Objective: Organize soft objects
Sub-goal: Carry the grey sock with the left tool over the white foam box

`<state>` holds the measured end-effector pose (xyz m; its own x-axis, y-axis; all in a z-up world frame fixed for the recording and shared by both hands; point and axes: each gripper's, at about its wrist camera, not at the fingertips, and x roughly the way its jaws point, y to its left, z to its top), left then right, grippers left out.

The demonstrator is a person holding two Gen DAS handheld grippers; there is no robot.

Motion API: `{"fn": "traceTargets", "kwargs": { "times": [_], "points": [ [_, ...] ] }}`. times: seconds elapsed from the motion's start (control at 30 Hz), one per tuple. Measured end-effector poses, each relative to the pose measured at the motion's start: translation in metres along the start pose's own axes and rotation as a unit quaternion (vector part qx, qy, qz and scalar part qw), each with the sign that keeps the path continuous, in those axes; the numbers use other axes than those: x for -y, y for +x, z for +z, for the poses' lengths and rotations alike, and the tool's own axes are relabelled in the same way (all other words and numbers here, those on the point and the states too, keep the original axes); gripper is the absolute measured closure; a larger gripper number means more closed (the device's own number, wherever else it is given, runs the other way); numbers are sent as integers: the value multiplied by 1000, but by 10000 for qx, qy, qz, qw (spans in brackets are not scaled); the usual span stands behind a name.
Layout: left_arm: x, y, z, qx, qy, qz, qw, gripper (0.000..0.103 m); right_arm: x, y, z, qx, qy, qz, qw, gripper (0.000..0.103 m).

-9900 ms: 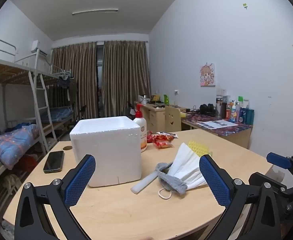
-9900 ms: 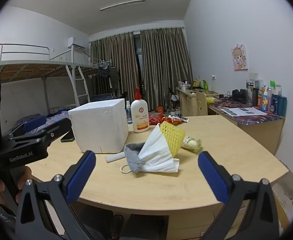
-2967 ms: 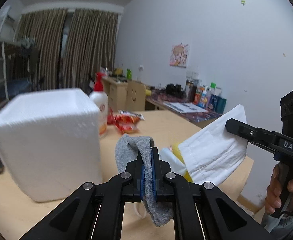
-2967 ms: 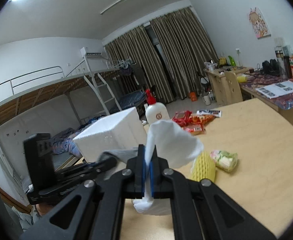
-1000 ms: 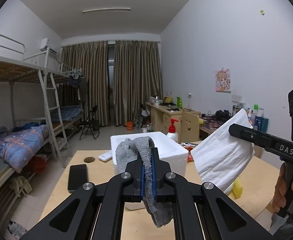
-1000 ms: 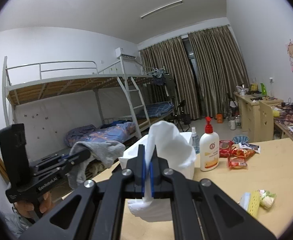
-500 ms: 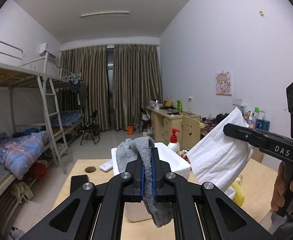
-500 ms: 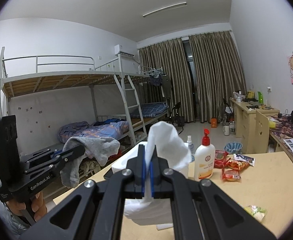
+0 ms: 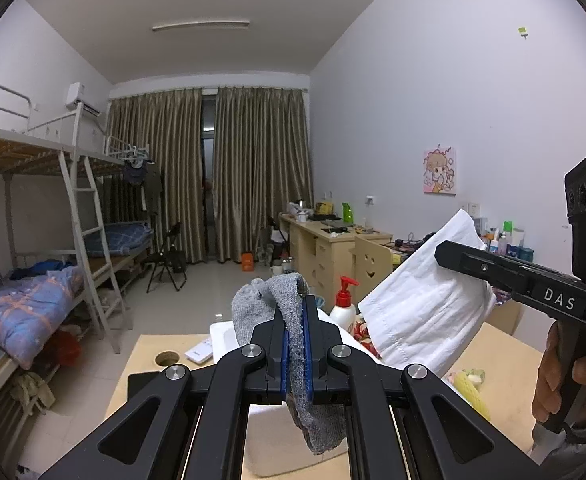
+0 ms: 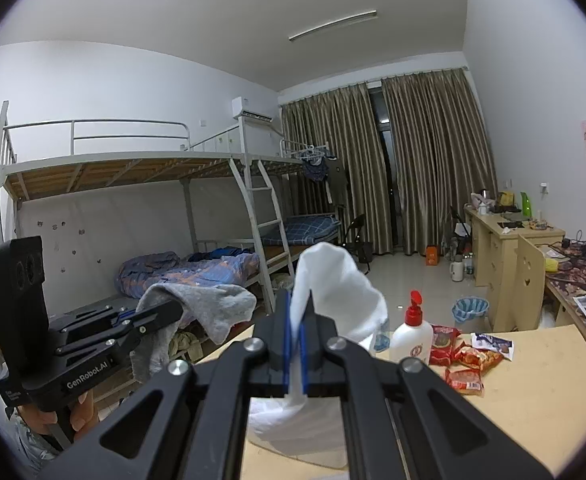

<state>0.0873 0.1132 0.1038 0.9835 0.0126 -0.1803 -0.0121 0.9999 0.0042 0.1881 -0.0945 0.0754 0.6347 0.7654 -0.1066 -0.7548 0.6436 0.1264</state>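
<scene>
My left gripper [image 9: 297, 312] is shut on a grey knitted sock [image 9: 317, 420], which drapes over the fingertips and hangs below them. It also shows in the right wrist view [image 10: 213, 308], held high at the left. My right gripper [image 10: 296, 312] is shut on a white folded cloth [image 10: 333, 280]; in the left wrist view the cloth [image 9: 425, 320] hangs from the right gripper at the right. Both grippers are raised above a white foam box [image 9: 225, 330], which is mostly hidden behind the grippers.
A round wooden table [image 10: 533, 412] holds a white pump bottle [image 10: 411, 336], red snack packets [image 10: 465, 360], a yellow foam net [image 9: 471, 394] and a black phone [image 9: 141, 380]. A bunk bed [image 10: 133, 200] stands at the left, desks [image 9: 333, 240] along the right wall.
Both grippers have risen a little further above the table with their cloths still held. The box and table have dropped lower in both views.
</scene>
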Motion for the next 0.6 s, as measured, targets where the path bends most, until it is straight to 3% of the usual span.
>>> {"fn": "traceTargets", "kwargs": {
  "times": [0.6],
  "points": [
    [-17,85,1,-560,-186,-346,9977,97,11,37,7,-89,5,56,9999,97]
  ]
}}
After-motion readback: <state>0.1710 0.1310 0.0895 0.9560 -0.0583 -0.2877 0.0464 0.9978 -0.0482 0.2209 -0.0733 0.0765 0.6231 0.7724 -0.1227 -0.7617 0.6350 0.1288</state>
